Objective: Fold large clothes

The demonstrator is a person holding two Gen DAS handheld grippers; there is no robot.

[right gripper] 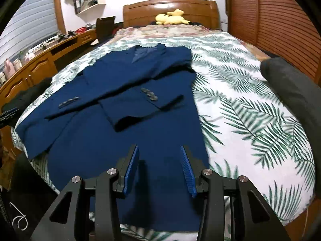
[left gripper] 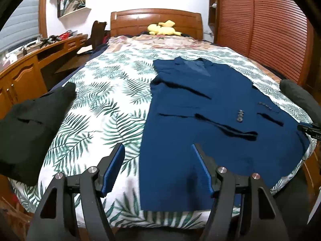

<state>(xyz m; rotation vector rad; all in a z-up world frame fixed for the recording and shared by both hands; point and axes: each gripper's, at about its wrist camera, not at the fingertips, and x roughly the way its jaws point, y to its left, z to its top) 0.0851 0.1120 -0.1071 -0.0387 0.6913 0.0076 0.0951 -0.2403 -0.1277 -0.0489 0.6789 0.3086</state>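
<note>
Navy suit jacket (right gripper: 128, 104) lies face-up on the bed (right gripper: 250, 108), sleeves crossed over its front: mid-fold, w/ hem unfolded. Left gripper (left gripper: 158, 168) and right gripper (right gripper: 159, 168) hover above the jacket's hem, fingers spread, holding nothing. Next move probably needs both to pinch the hem and carry it toward the collar.

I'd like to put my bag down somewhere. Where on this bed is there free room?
Bare leaf-print bedspread lies between the blue jacket and the black garment, and again on the jacket's other side. The headboard end holds a yellow plush toy; the near middle is all jacket.
</note>
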